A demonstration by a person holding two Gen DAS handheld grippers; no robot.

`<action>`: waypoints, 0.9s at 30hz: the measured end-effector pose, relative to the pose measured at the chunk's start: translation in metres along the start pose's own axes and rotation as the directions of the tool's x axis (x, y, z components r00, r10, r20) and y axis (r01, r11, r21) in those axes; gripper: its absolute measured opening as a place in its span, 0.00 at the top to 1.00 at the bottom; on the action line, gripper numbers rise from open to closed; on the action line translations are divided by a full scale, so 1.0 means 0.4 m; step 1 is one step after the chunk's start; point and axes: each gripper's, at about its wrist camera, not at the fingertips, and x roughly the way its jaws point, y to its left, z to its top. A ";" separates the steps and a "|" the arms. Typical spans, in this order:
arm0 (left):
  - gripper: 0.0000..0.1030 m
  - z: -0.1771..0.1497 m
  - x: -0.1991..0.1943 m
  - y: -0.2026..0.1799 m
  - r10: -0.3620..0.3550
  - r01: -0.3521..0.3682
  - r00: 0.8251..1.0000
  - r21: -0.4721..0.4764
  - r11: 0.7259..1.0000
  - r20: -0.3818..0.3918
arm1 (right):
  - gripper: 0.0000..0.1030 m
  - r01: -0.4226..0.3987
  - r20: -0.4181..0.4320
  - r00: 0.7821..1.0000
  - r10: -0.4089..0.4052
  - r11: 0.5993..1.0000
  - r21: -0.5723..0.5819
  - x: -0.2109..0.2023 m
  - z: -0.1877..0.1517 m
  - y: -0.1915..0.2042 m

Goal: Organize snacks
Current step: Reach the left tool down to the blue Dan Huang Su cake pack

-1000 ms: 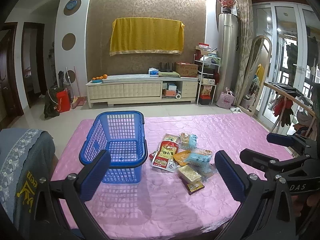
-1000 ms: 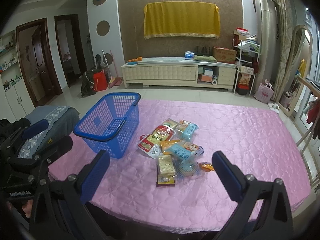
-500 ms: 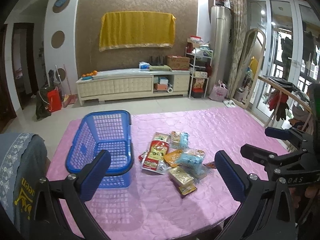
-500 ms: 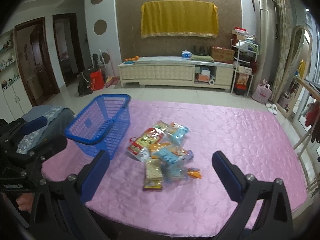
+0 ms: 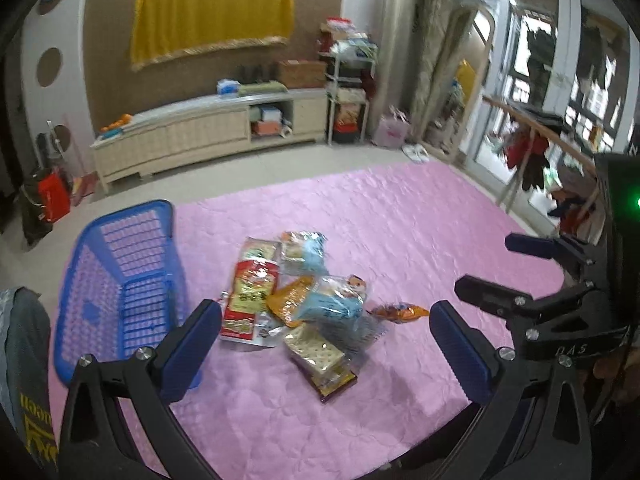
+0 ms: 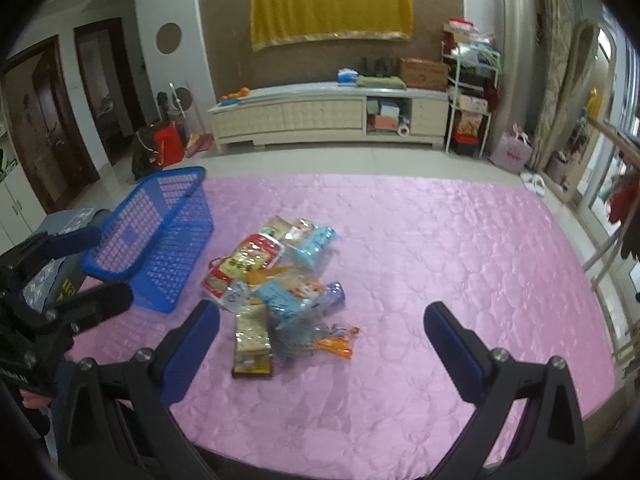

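Observation:
A pile of snack packets (image 5: 300, 300) (image 6: 276, 284) lies near the middle of the pink tablecloth (image 5: 400, 232). It includes a red-and-yellow bag (image 5: 252, 292), light blue packs (image 5: 332, 300) and a cracker pack (image 6: 252, 332). An empty blue plastic basket (image 5: 120, 280) (image 6: 160, 236) stands to the left of the pile. My left gripper (image 5: 326, 348) is open, held above the table's near edge with the pile ahead between its fingers. My right gripper (image 6: 322, 344) is open too, near the front edge, holding nothing. Each gripper shows at the side of the other's view.
The pink-covered table (image 6: 460, 264) stretches to the right of the pile. A grey-covered chair back (image 5: 24, 360) stands at the left edge. Beyond the table are a cream cabinet (image 6: 328, 116), a shelf rack (image 6: 472, 92) and glass doors (image 5: 560, 60) at the right.
Both grippers have shifted rightward and turned; basket and snacks slid left in both views. The left view now tilts. Both stay open and nothing on the table has moved.

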 end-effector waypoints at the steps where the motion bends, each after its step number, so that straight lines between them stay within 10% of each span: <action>1: 0.00 0.004 0.022 -0.006 0.004 -0.004 1.000 0.012 1.000 -0.020 | 0.00 0.003 -0.006 1.000 -0.003 1.000 0.008 0.007 0.000 -0.010; 15: 0.00 0.035 0.274 -0.029 -0.074 0.100 0.975 0.112 0.989 -0.211 | 0.00 0.078 -0.111 0.991 -0.068 0.993 0.092 0.189 -0.018 -0.118; 27: 0.00 0.047 0.434 -0.030 -0.146 0.211 0.914 0.136 0.968 -0.378 | 0.00 0.106 -0.181 0.980 -0.076 0.982 0.158 0.310 -0.044 -0.190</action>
